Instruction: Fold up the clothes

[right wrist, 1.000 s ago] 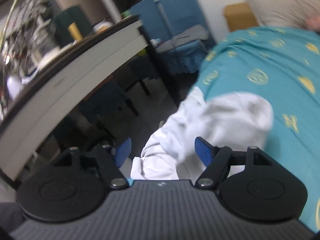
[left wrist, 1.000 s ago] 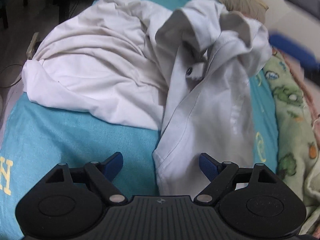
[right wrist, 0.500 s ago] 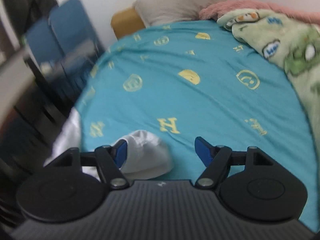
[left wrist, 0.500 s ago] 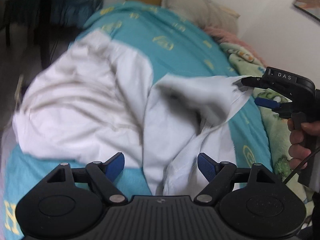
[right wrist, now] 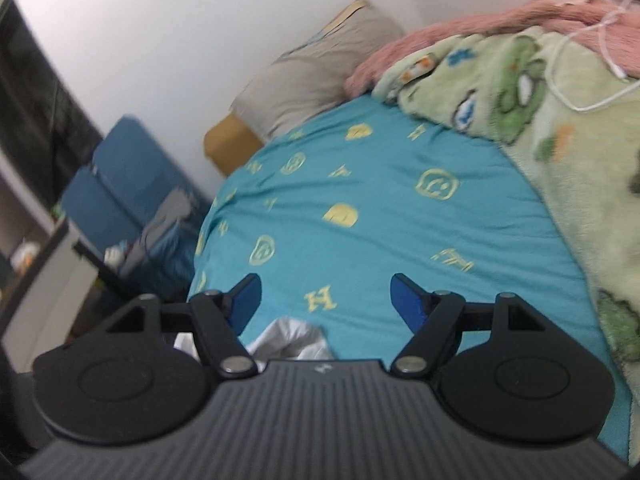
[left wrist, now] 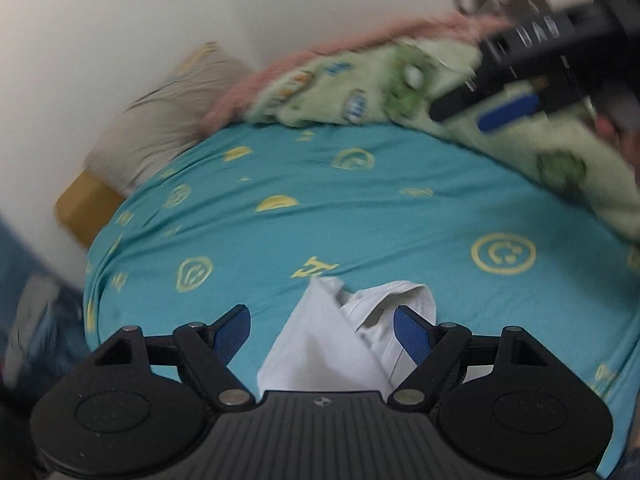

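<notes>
Evidently both the left gripper (left wrist: 322, 322) and right gripper (right wrist: 325, 296) hover spread wide, holding nothing, above the teal patterned bedsheet (left wrist: 360, 208). Folding has barely begun (my judgement): next, pinch the crumpled white cotton shirt (left wrist: 344, 344) on that sheet.

Most of the white shirt (left wrist: 336, 344) is hidden behind the gripper body at the lower edge of both wrist views. The right gripper (left wrist: 516, 92), upper right, is motion-blurred and cut off.

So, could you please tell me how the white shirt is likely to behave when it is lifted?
The white shirt shows soft folds and a turned-over edge, so it will probably hang limp and unfold. It looks like thin fabric, so likely light. On the smooth teal sheet it may slide if pushed.
</notes>
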The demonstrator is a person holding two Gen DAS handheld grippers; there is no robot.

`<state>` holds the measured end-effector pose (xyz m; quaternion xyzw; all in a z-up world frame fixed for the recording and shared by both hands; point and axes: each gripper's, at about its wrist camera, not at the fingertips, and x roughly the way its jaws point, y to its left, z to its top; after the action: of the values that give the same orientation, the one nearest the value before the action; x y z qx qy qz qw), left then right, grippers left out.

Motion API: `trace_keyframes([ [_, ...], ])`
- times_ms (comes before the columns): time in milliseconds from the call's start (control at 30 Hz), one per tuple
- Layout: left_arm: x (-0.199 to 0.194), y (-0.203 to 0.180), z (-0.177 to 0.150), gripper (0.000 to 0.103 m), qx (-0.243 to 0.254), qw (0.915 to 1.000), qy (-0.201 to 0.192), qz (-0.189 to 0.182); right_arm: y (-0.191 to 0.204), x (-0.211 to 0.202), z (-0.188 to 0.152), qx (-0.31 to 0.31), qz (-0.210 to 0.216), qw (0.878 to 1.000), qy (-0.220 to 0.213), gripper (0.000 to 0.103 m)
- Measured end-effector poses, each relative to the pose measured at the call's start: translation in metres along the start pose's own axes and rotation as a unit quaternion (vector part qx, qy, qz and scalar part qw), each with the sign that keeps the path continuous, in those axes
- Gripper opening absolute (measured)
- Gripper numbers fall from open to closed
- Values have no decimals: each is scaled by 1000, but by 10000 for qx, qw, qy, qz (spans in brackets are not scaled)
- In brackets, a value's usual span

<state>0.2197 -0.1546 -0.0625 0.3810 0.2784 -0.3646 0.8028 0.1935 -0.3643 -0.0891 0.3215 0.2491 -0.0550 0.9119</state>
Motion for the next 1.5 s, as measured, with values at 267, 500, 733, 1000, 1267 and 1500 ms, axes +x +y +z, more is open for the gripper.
trace_keyframes([
  [267,97,-60,15,80,1964,9776,653,370,-23,13,-1,311,-20,9994,129,74],
  [500,103,2,68,78,305,9826,79,1829,-9,3,-10,-331,-641,9967,-385,74],
  [733,31,63,135,78,-932,9637,-494,2451,33,-17,-34,-948,222,9909,-929,74],
  [1000,-53,79,140,75,-1848,9322,-783,3013,100,18,-82,-2530,419,9657,-400,73],
  [1267,-164,120,106,72,-3223,8808,-1206,3253,63,23,-56,-2369,-672,9685,-359,73],
  [1500,-185,76,62,72,-3215,8886,-1316,2996,24,9,-30,-1340,-932,9858,-384,74],
])
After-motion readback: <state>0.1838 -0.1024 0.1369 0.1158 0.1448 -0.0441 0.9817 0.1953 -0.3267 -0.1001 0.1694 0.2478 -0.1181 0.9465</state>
